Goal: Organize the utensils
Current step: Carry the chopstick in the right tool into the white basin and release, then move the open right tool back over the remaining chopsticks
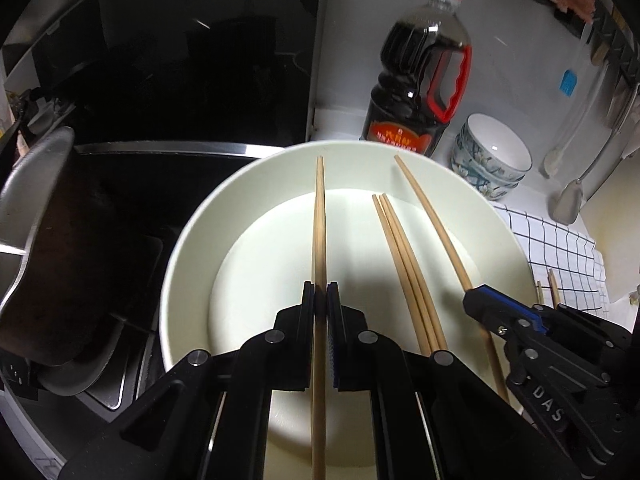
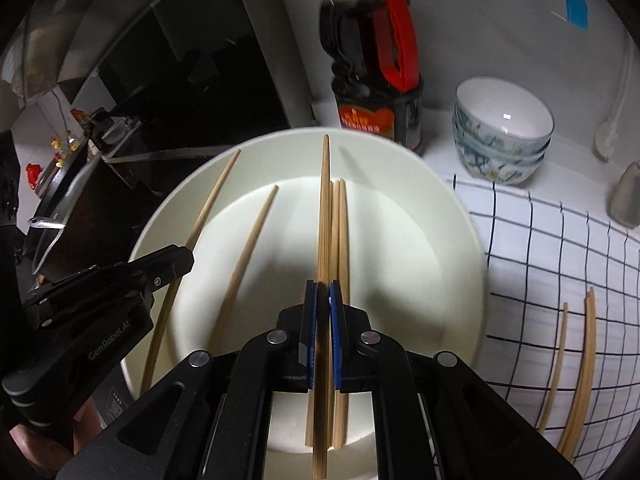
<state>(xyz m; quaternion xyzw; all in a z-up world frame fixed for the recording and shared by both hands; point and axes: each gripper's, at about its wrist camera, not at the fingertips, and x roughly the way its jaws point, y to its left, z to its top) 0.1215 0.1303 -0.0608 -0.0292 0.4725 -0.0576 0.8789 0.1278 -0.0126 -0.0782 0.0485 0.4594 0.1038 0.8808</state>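
Left wrist view: one chopstick point(image 1: 319, 240) is pinched in each gripper's closed fingers above the bowl point(image 1: 192, 248), likely for dropping in.

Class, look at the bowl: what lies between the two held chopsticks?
In the left wrist view, loose chopsticks lie in the bowl, between the left chopstick and the right chopstick.

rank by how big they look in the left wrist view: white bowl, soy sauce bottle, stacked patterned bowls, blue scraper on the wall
1. white bowl, though nearest the camera
2. soy sauce bottle
3. stacked patterned bowls
4. blue scraper
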